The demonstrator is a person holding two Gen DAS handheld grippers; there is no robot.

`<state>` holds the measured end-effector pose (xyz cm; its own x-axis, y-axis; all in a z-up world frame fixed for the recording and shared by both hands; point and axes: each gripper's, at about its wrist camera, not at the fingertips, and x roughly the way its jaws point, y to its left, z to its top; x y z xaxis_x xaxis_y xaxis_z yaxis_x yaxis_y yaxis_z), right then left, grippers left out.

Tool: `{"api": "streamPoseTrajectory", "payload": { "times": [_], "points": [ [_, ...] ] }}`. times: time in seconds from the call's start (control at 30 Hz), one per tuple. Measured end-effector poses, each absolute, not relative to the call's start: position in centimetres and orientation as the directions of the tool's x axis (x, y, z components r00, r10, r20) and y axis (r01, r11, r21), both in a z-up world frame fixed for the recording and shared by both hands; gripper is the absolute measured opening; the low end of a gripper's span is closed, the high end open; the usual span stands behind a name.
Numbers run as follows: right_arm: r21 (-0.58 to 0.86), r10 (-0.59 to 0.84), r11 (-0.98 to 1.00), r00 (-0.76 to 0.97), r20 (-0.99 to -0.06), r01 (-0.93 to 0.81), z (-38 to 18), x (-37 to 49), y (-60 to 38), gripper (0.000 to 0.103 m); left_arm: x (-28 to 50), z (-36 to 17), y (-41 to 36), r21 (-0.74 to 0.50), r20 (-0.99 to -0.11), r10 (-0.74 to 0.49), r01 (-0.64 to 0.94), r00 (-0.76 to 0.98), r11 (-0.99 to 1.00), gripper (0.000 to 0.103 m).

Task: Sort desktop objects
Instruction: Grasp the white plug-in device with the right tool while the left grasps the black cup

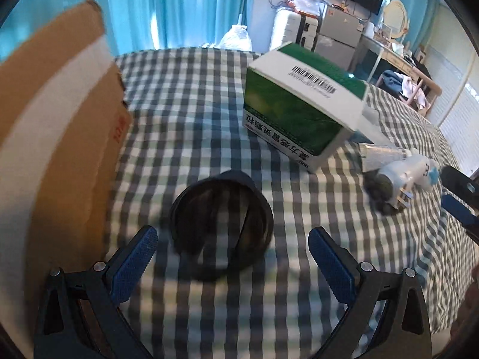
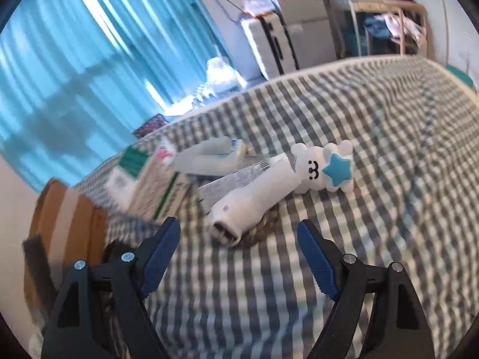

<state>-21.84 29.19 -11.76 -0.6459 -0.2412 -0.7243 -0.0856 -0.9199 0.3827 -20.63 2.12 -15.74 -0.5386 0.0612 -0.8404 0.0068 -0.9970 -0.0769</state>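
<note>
The left tongs (image 1: 232, 257) were spread wide, holding nothing, over a checked bed cover (image 1: 185, 113). A black ring-shaped lid (image 1: 221, 227) lay just ahead, between their tips. A green and white box (image 1: 302, 107) sat farther ahead, a cardboard box (image 1: 57, 137) to their left. The right tongs (image 2: 239, 254) were also spread and empty, with a white bear-topped tube (image 2: 269, 188) lying just ahead.

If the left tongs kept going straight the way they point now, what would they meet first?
Most likely the black ring-shaped holder, lying on the checked cloth between the open left tongs and just ahead of them; depth is hard to judge.
</note>
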Motion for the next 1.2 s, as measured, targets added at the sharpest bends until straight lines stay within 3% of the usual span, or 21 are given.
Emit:
{"api": "streamPoseTrajectory", "payload": {
  "times": [0.2, 0.33, 0.43, 0.47, 0.53, 1.2],
  "points": [
    [0.412, -0.247, -0.899, -0.605, -0.757, -0.149, -14.9, -26.2, 29.6, 0.081, -22.4, -17.5, 2.1, -0.061, -0.839, 0.056, -0.009, -0.54, -0.998, 0.103],
    [0.409, -0.257, -0.901, -0.579, -0.774, -0.147, -16.1, -27.2, 29.2, 0.064, -22.2, -18.0, 1.8, -0.077, -0.83, 0.067, -0.004, -0.553, -0.997, 0.1],
    [0.391, -0.249, -0.913, -0.594, -0.765, -0.12, -15.6, -26.6, 28.6, 0.053, -21.8, -17.6, 1.7, -0.091, -0.824, 0.083, -0.015, -0.561, -0.996, 0.075],
    [0.363, -0.24, -0.927, -0.596, -0.766, -0.093, -15.1, -26.2, 28.1, 0.051, -21.6, -17.3, 1.5, -0.104, -0.827, 0.091, -0.009, -0.554, -0.995, 0.063],
    [0.335, -0.231, -0.94, -0.603, -0.764, -0.065, -14.3, -25.6, 27.6, 0.045, -21.5, -16.6, 1.0, -0.141, -0.829, 0.124, -0.012, -0.546, -0.99, 0.062],
    [0.358, -0.293, -0.932, -0.685, -0.667, 0.05, -4.0, -12.0, 25.5, 0.045, -12.1, -6.0, 1.9, -0.178, -0.746, 0.19, -0.083, -0.638, -0.981, 0.062]
  ]
}}
